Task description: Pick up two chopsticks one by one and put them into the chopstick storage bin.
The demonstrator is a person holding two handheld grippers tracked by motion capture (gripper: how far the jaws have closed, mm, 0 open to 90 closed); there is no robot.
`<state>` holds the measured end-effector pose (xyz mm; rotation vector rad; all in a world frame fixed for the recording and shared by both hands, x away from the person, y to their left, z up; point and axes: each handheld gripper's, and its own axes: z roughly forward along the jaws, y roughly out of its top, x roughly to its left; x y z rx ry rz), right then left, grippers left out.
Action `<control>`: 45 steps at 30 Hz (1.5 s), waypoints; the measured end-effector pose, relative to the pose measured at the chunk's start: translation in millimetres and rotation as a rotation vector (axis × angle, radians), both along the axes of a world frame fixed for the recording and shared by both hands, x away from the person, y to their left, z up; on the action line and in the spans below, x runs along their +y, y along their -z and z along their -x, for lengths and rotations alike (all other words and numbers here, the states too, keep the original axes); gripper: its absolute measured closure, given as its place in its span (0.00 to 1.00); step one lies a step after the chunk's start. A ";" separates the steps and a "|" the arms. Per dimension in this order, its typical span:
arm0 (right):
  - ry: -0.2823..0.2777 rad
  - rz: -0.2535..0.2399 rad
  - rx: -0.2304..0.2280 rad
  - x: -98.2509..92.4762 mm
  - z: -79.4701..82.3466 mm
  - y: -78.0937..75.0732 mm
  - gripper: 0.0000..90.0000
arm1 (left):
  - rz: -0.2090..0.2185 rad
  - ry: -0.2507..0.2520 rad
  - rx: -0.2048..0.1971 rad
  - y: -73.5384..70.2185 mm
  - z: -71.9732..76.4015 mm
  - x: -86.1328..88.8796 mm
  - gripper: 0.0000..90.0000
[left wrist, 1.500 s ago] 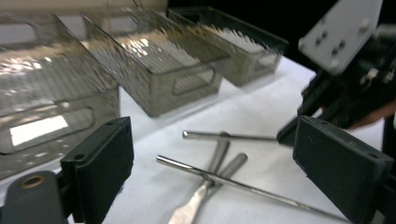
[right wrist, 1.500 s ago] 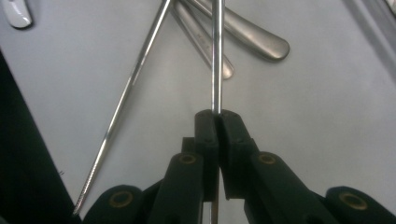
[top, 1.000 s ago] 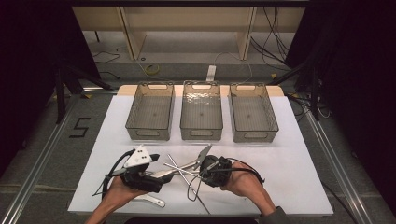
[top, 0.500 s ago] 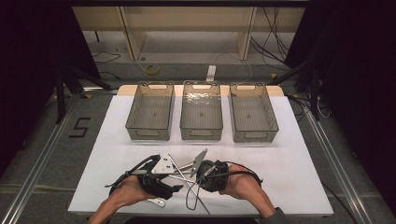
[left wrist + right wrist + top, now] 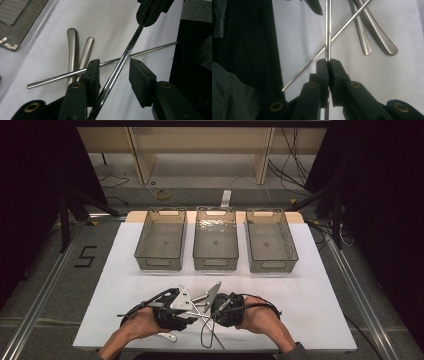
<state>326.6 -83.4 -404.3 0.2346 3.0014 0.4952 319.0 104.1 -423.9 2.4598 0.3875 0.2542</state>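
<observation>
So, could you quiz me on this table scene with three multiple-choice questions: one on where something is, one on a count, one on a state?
1. Where do the bins stand?
A. in a row at the far side of the table
B. stacked at the near edge
C. on the floor

2. How many bins are there?
A. two
B. three
C. five

3. The right tongs are:
A. wide open
B. shut on a thin metal rod
C. shut on nothing

Answers:
1 A: the high view shows them side by side along the far edge.
2 B: three clear bins stand there.
3 B: in the right gripper view the pads pinch the rod.
</observation>
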 end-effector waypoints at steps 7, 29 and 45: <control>-0.036 0.007 -0.006 0.7 2.2 2.0 0.97 | -0.049 0.075 0.016 1.6 -0.5 -1.5 0.80; 0.177 -0.238 -0.059 -18.6 -5.6 -23.3 0.51 | -0.023 0.026 0.126 -5.1 -13.4 16.5 0.94; 0.261 -0.340 -0.045 -39.8 -8.9 -13.7 0.48 | 0.085 -0.262 0.228 -10.1 -41.3 49.2 0.94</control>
